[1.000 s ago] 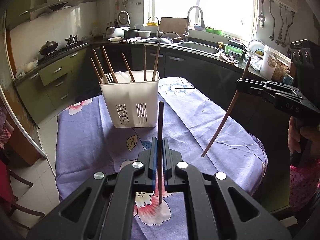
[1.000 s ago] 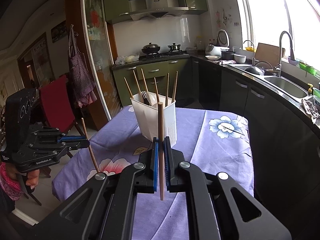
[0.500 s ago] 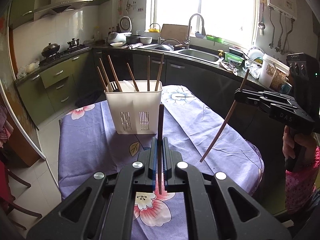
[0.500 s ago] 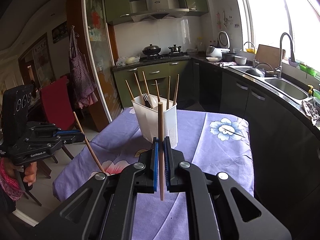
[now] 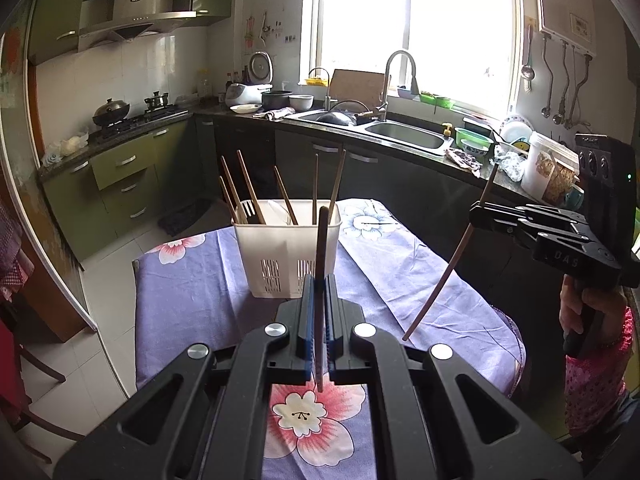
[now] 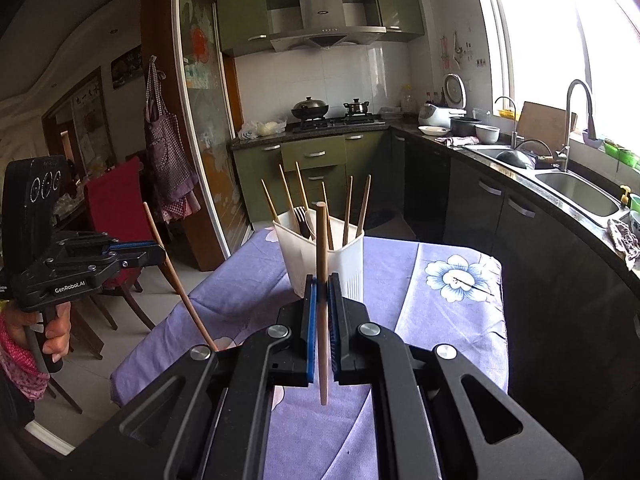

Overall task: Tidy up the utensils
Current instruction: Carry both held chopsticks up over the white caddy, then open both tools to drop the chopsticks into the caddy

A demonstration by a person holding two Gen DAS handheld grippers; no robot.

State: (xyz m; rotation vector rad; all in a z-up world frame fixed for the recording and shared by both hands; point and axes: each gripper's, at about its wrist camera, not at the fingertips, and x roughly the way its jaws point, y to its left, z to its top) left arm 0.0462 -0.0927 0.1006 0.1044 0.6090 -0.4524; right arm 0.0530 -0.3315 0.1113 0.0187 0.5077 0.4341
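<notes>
A white utensil holder point(image 5: 288, 252) stands on the purple flowered tablecloth point(image 5: 192, 280), holding several chopsticks and a dark fork; it also shows in the right wrist view point(image 6: 324, 256). My left gripper point(image 5: 319, 284) is shut on a dark chopstick point(image 5: 320, 264), held upright above the table in front of the holder. My right gripper point(image 6: 321, 286) is shut on a light wooden chopstick point(image 6: 322, 304), upright, short of the holder. Each gripper shows in the other's view: the right one point(image 5: 476, 212) with its slanted chopstick point(image 5: 448, 272), the left one point(image 6: 160, 252) with its chopstick point(image 6: 180, 284).
The table point(image 6: 460, 320) has a kitchen counter with sink point(image 5: 404, 136) behind and to the right, and a stove point(image 5: 132, 120) at the left. A red chair point(image 6: 112, 208) stands beside the table's left side. Green cabinets point(image 5: 120, 184) line the far wall.
Both grippers have risen and pulled back slightly from the holder, each still holding its chopstick. The holder looks smaller and lower in both views.
</notes>
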